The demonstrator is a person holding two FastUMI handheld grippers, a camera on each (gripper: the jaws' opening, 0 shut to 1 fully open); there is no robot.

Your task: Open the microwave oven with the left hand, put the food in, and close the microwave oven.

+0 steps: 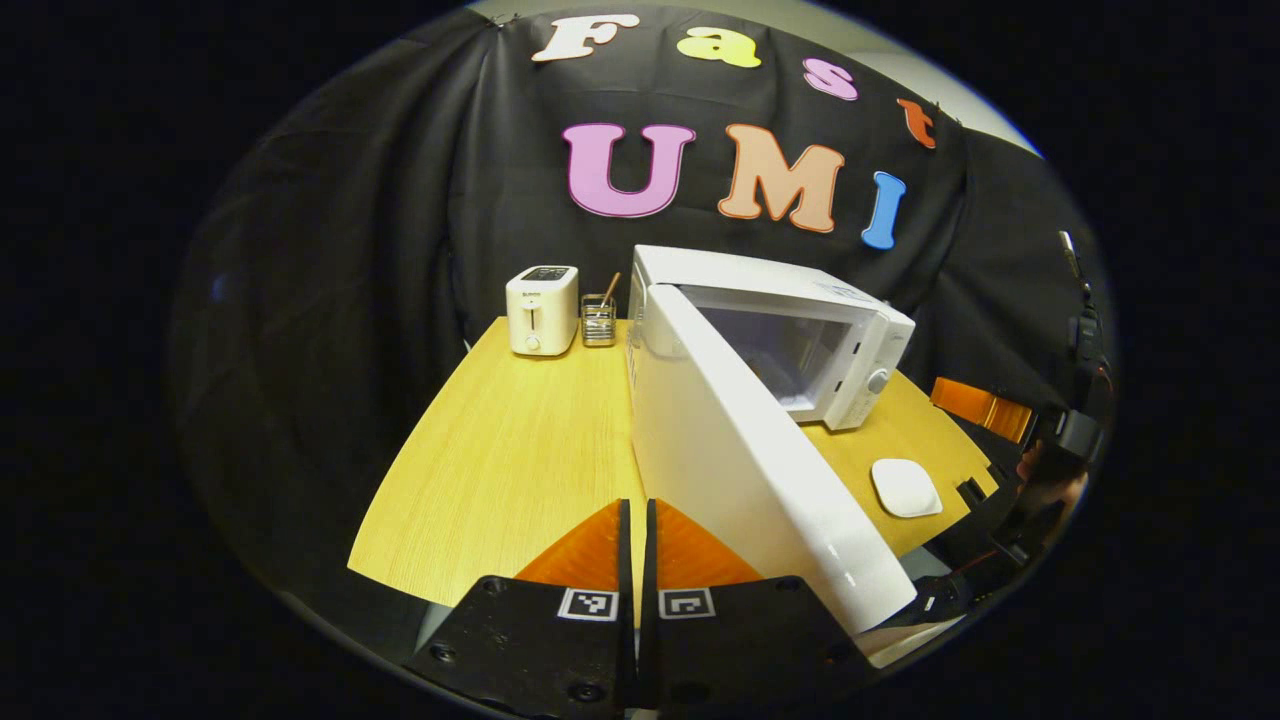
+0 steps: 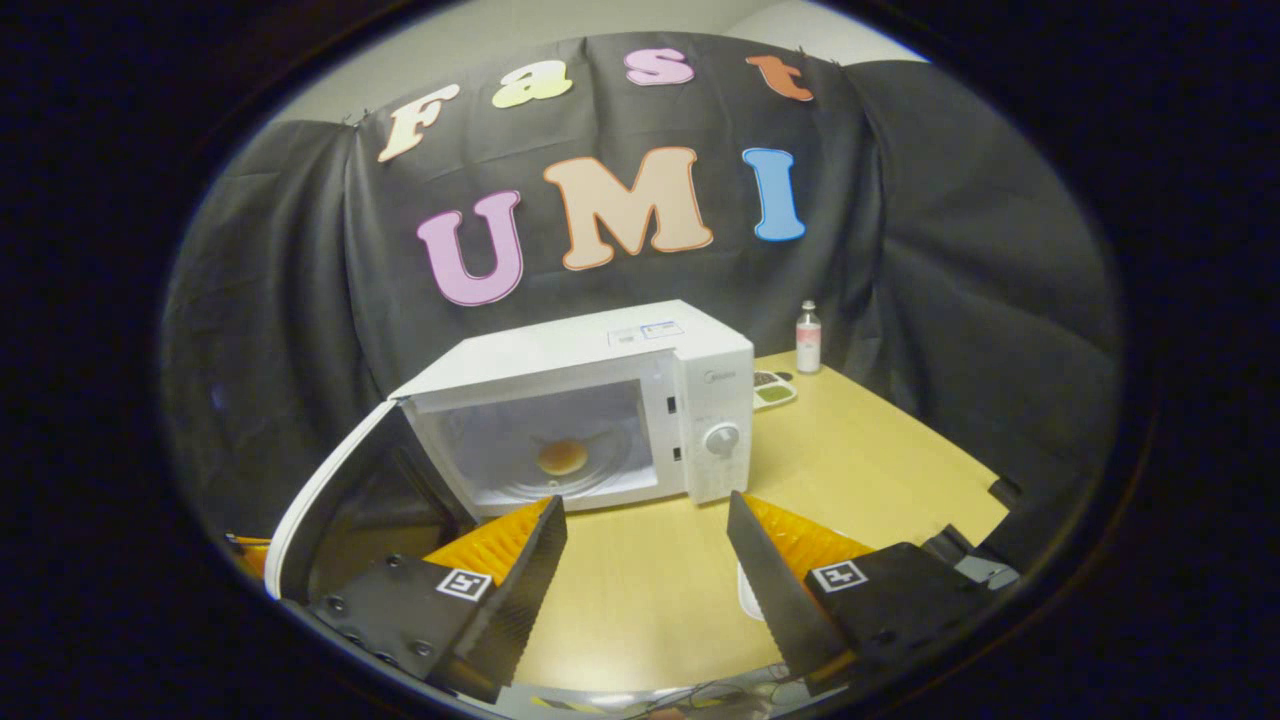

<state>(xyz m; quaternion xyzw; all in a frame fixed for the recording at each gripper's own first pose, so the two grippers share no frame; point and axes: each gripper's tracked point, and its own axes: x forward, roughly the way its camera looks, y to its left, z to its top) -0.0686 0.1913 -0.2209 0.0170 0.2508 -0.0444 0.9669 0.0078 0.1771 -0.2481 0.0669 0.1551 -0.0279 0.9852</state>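
Observation:
The white microwave (image 1: 850,350) stands on the wooden table (image 1: 500,470) with its door (image 1: 740,470) swung wide toward me. In the right gripper view the food, a small round golden bun (image 2: 562,457), lies on the glass turntable inside the microwave (image 2: 600,350). My left gripper (image 1: 636,515) is shut with nothing between its fingers, just left of the door's free edge. My right gripper (image 2: 645,505) is open and empty, in front of the microwave's opening. The right gripper and the hand holding it (image 1: 1050,470) appear at the far right of the left gripper view.
A white toaster (image 1: 542,310) and a wire holder with utensils (image 1: 598,320) stand at the table's back left. An empty white dish (image 1: 905,487) lies before the microwave. A small bottle (image 2: 808,338) and a little tray (image 2: 772,388) stand to the microwave's right.

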